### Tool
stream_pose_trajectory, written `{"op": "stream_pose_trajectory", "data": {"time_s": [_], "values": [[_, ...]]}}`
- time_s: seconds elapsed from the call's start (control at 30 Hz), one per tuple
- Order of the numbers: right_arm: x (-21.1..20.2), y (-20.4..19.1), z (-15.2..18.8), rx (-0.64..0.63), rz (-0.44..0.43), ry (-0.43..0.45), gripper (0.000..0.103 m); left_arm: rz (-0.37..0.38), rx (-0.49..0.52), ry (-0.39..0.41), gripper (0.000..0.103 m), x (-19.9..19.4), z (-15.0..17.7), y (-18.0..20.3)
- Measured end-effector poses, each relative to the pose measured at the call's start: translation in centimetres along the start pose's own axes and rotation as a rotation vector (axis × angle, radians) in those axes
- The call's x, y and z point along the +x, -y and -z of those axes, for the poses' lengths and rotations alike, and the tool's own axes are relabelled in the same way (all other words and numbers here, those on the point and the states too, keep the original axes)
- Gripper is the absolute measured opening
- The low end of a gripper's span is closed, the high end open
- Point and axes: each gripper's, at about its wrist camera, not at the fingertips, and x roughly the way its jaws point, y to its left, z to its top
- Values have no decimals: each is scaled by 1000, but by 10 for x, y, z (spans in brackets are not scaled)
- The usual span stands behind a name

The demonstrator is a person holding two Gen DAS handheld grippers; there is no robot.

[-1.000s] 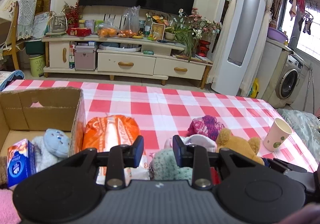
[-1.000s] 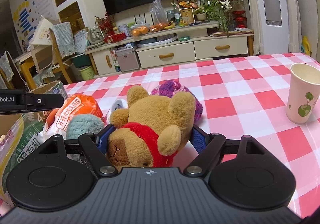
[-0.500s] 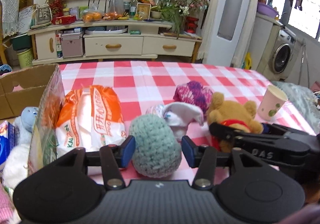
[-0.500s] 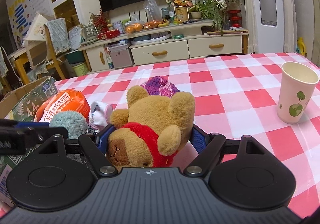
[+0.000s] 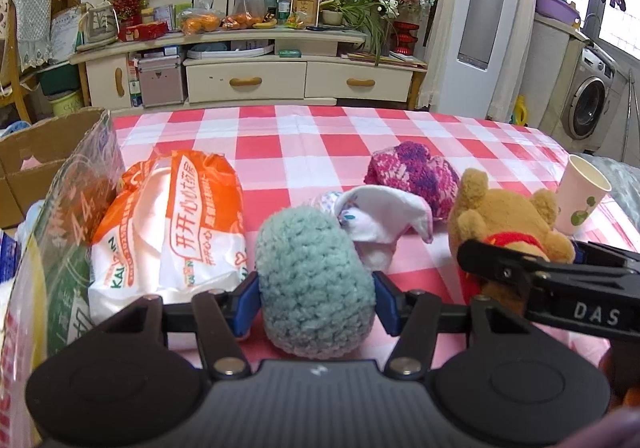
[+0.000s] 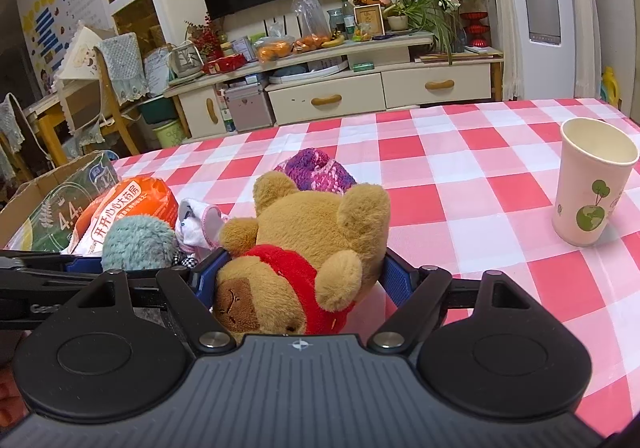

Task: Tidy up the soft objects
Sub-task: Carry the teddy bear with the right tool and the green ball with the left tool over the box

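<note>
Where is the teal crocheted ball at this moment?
In the left wrist view the teal crocheted ball sits low at centre on the checked tablecloth, between the orange packet and the teddy bear.

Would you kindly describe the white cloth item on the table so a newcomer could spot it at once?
Start at the red-and-white checked table and find the row of soft things near its front edge. The white cloth lies crumpled between the teal knitted ball and the brown teddy bear, in front of the purple knitted piece. It alone is thin, smooth fabric, white with pink trim.
</note>
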Motion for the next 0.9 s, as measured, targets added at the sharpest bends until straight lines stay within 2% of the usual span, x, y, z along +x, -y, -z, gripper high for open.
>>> {"op": "stream_pose_trajectory", "data": {"time_s": [0.23, 0.9], "values": [[-1, -2, 0, -9, -3, -5, 99, -14, 21, 10, 51, -2, -1, 4], [-10, -16, 5, -15, 12, 8, 99, 9, 14, 76, 50, -33, -11, -8]]}}
